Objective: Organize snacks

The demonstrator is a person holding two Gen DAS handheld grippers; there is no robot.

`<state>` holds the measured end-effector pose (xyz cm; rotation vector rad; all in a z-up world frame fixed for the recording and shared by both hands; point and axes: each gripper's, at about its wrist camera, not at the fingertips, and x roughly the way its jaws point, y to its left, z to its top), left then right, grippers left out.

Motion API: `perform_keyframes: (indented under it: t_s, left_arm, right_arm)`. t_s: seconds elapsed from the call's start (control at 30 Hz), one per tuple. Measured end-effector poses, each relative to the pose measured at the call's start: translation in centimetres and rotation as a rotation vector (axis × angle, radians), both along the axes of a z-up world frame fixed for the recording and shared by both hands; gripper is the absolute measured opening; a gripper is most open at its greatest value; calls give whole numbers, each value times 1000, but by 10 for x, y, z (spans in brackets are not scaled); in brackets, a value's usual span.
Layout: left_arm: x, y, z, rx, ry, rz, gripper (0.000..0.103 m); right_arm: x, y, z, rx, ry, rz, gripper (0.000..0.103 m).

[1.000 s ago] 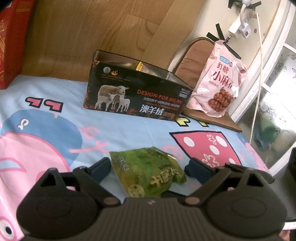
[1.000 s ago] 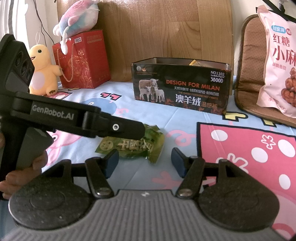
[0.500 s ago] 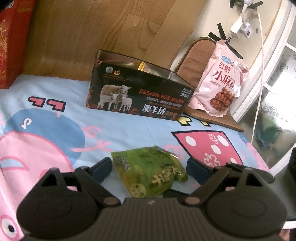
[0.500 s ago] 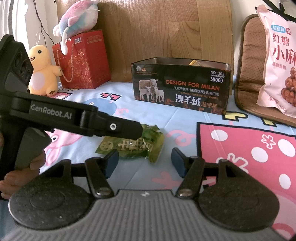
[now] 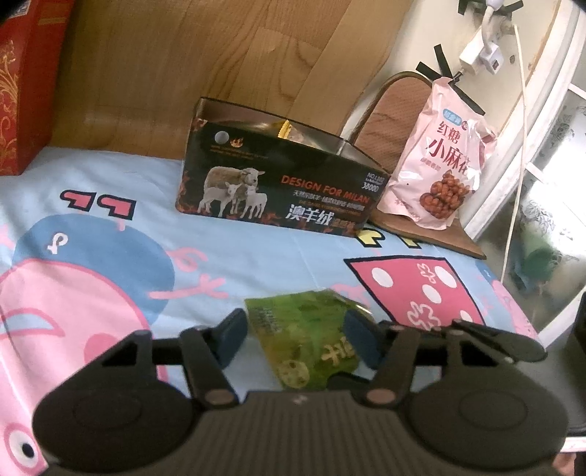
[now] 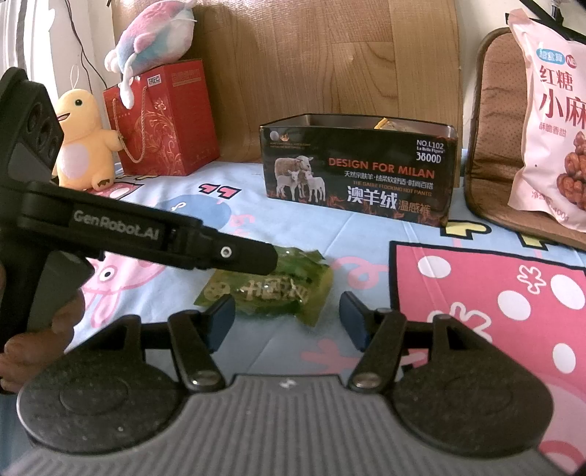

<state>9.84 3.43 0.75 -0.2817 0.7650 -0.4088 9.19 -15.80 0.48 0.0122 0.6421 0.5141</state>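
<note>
A green snack packet (image 5: 307, 340) lies on the cartoon bed sheet (image 5: 227, 252). My left gripper (image 5: 295, 338) is open with the packet between its two blue pads; the right pad seems to touch the packet's edge. In the right wrist view the same packet (image 6: 271, 289) lies under the left gripper's black finger (image 6: 234, 254). My right gripper (image 6: 287, 318) is open and empty, just in front of the packet. A black open tin box (image 5: 282, 183) printed with sheep stands behind, also in the right wrist view (image 6: 360, 175), with some wrappers inside.
A pink snack bag (image 5: 439, 161) leans on a brown cushion (image 5: 388, 128) at the right. A red gift bag (image 6: 164, 121), a yellow plush duck (image 6: 84, 146) and a plush dolphin (image 6: 154, 33) stand at the left against the wooden headboard (image 6: 329, 55). The bed's right edge is near.
My left gripper has moved forward over the green packet and its jaws have narrowed around it. The right gripper has not moved.
</note>
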Motion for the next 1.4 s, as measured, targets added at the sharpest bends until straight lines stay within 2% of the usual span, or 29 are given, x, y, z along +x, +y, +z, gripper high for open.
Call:
perform_keyframes:
  t_s: [0.27,0.57,0.73,1.13,1.4]
  left_arm:
    - [1,0,0,10,1,5,47]
    - [1,1,0,5,0,-1,51]
    - [1,0,-1,6,-2,-3,52]
    - [0,-2,0,8,-4,-6,54]
    - [1,-1,-1,17,-7,-5,47]
  right_arm:
    - [0,2,1,-13,-5,4,66]
    - [2,1,0,-24,-8,12,66]
    - [2,4,-1,-46,-13,22,71]
    - [2,8,-2,-91,-29,27,72]
    - [1,10,-2,-99,-40,25,66]
